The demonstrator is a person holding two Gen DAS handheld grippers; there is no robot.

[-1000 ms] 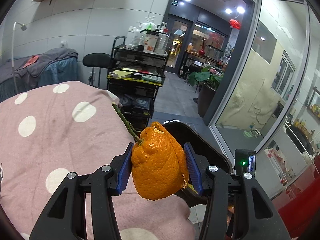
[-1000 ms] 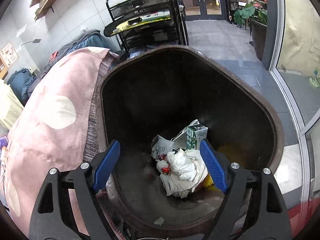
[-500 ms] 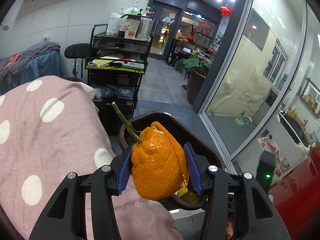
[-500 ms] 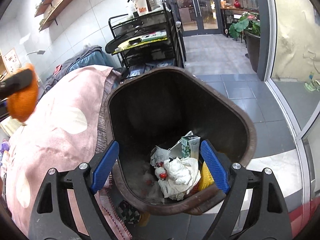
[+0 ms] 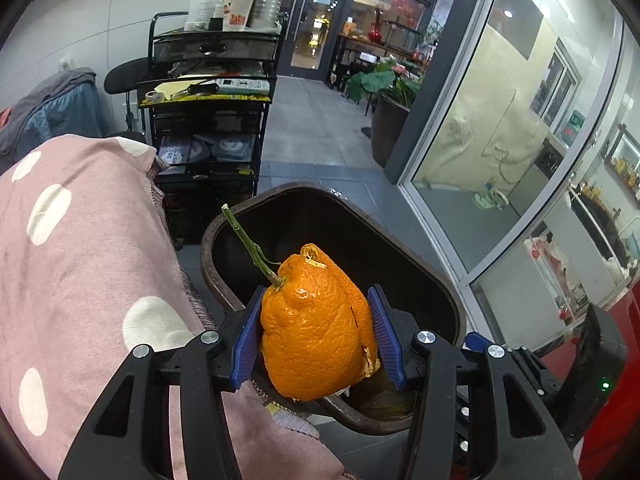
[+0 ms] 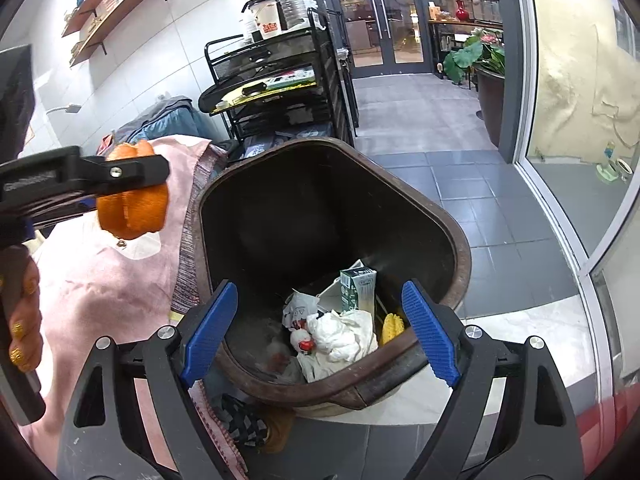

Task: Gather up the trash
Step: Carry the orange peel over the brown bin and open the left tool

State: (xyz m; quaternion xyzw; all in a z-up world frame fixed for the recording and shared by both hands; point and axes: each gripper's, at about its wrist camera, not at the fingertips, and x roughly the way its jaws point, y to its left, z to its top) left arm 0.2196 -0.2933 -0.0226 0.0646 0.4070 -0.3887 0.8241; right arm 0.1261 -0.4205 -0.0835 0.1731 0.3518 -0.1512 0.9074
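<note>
My left gripper (image 5: 314,336) is shut on an orange citrus peel (image 5: 312,328) with a green stem, held in the air over the near rim of a dark brown trash bin (image 5: 440,292). The right wrist view shows that same peel (image 6: 134,204) in the left gripper (image 6: 120,192), above the pink cover and left of the bin (image 6: 460,248). My right gripper (image 6: 320,332) is open and holds nothing, hovering over the bin's near edge. Inside the bin lie crumpled white paper (image 6: 340,340), a green carton (image 6: 356,288) and a yellow scrap (image 6: 392,326).
A pink polka-dot cover (image 5: 80,260) lies left of the bin. Behind the bin stands a black wire cart (image 5: 212,120) with bottles and trays. Grey tiled floor (image 5: 320,136) runs to glass doors; a glass wall (image 5: 520,140) and a potted plant (image 5: 384,96) stand at right.
The left gripper carried the peel from over the pink cover toward the bin and lower, so it now hangs above the bin's rim. The right gripper drew back and rose slightly from the bin.
</note>
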